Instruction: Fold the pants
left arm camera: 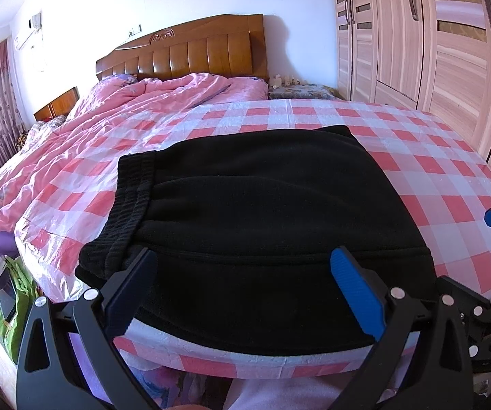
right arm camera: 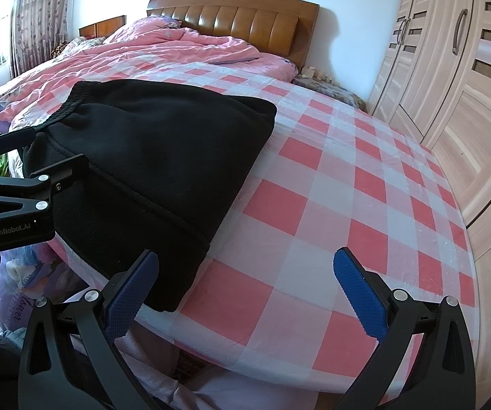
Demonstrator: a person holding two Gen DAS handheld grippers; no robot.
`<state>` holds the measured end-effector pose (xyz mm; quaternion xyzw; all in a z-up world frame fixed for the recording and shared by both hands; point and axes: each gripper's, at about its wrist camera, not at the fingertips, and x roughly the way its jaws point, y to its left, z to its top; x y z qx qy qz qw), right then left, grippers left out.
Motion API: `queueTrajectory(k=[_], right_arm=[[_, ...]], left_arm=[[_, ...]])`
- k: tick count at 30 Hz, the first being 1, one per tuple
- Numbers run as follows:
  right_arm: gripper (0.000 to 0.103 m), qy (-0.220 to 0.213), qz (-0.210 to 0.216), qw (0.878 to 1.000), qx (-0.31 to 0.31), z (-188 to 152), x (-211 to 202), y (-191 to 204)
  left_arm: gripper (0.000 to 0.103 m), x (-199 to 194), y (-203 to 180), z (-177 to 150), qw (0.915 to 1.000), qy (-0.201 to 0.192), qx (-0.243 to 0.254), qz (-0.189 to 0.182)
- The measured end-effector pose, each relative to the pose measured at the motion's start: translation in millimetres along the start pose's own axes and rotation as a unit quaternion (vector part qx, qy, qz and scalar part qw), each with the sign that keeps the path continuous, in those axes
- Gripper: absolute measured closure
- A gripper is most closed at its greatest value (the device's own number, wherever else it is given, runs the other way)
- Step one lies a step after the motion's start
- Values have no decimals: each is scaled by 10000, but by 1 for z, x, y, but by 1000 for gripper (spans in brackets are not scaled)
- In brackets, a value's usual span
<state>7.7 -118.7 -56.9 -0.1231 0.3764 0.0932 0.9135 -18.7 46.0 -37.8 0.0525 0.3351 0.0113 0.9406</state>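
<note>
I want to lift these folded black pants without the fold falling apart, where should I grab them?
Grip the near thick edge of the black pants, coming in low from the bed's front edge. All layers stack there and slightly overhang, so jaws can close around them together.

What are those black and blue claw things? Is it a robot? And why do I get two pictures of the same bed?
No robot here. A person holds a grabbing tool in each hand, and each tool has a little camera looking out along its two fingers. That gives two pictures. One is from the left gripper, the other from the right gripper. The blue strips are the pads on the fingers. On the bed lies a pink and white checked sheet, and on it a pair of black pants, folded into a neat block. Both grippers are open and hold nothing. The left one hangs over the pants, the right one beside them.
</note>
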Motion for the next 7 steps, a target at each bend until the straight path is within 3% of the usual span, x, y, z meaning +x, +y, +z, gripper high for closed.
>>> queueTrajectory(k=[7], right_arm=[[4,-8,36,10000,-23,-1,-1,2]], left_arm=[[1,0,2,-1,10000,27,1,11]])
